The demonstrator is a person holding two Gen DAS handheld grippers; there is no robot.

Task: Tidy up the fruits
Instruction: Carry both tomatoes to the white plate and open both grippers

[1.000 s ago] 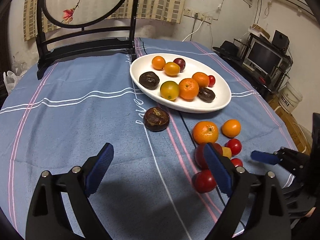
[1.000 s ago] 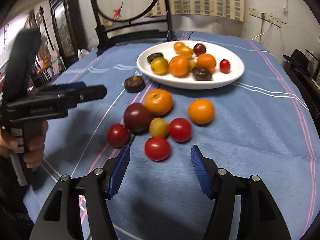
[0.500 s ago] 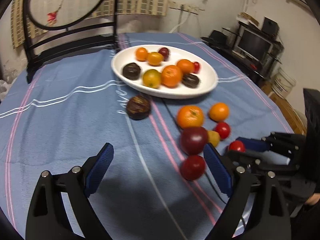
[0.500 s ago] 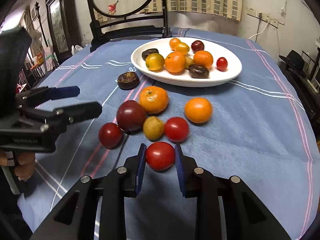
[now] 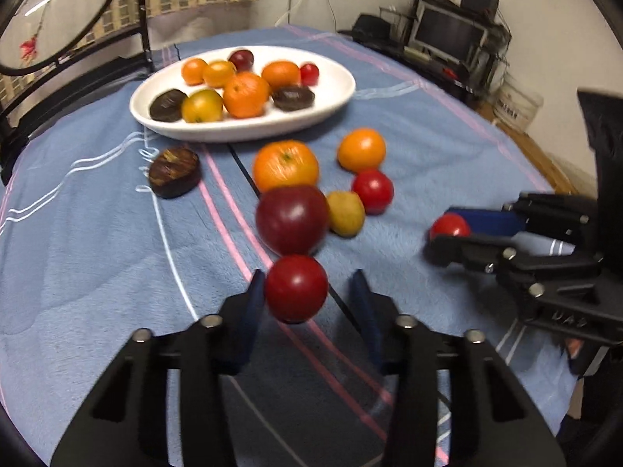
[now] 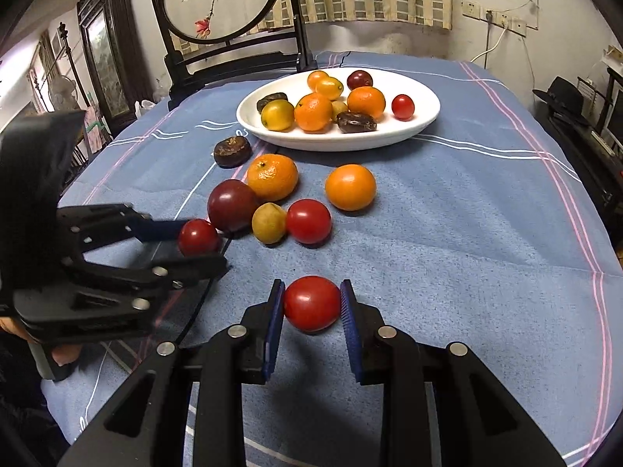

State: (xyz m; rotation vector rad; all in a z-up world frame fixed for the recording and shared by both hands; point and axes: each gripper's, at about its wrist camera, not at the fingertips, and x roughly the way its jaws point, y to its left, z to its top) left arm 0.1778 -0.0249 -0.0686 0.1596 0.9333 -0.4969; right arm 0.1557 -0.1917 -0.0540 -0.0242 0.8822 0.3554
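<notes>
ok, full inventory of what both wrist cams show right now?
plate: one, white, far centre of cloth
plate fruit: roughly ten, orange, yellow, brown, dark red, on plate
dried fruit: one, dark brown, cloth, before plate
mandarin: one, orange, beside plum
orange: one, orange, right of mandarin
plum: one, dark red, mid cloth
small yellow fruit: one, yellow, between plum and loose tomato
loose tomato: one, red, mid cloth
tablecloth: one, blue, striped, under everything
left gripper: one, black, jaws closing around second tomato, one pad apart
right gripper: one, black, jaws shut on third tomato
</notes>
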